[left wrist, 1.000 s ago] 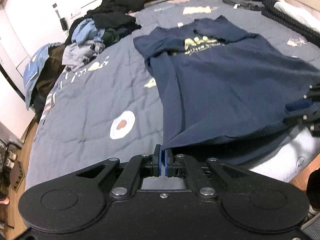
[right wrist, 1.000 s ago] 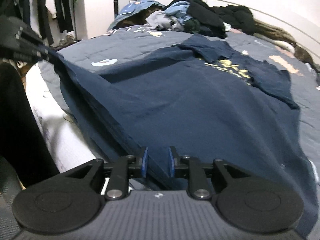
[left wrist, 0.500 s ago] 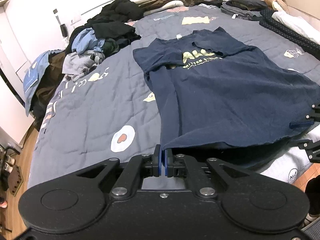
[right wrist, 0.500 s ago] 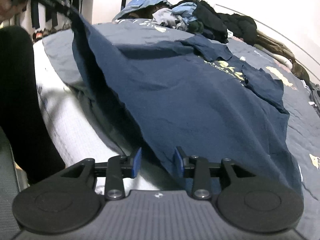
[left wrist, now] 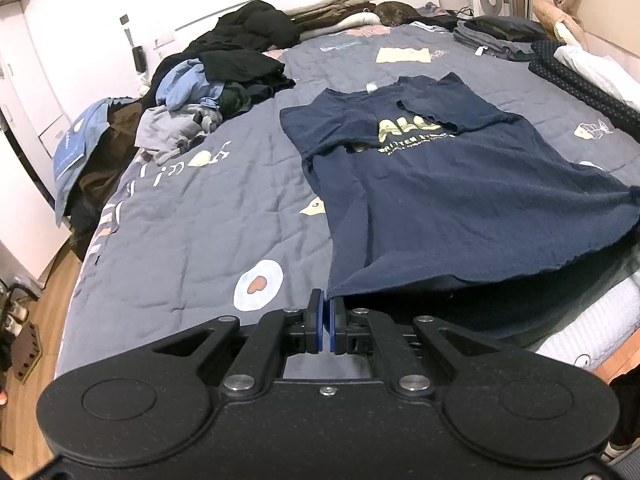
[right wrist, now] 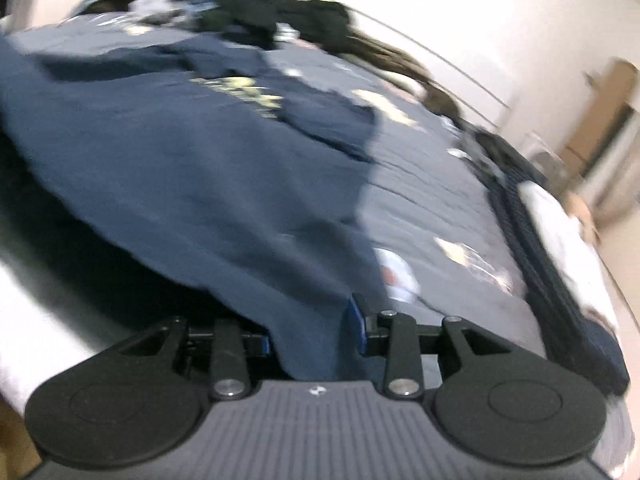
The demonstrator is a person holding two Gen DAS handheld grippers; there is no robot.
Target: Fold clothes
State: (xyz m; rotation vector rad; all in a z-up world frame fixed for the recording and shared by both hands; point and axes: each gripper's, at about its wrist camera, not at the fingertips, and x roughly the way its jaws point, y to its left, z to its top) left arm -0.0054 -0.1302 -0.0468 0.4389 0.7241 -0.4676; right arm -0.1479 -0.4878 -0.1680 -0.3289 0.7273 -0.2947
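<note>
A navy t-shirt with yellow chest lettering lies front up on the grey quilt, its collar at the far end. My left gripper is shut on the shirt's near left hem corner and holds it just off the bed edge. The right hem corner hangs loose, with no gripper on it in the left wrist view. The right wrist view is blurred: the shirt spreads to the left, and a fold of its hem drapes between the fingers of my right gripper, whose jaws stand apart.
A heap of unfolded clothes covers the quilt's far left. Folded stacks and a dark dotted cloth line the far right side. The white mattress edge and wood floor lie below.
The right gripper's jaws widened and it swung right along the hem, leaving the left wrist view. The shirt's right hem corner now hangs free. The left gripper keeps its hold.
</note>
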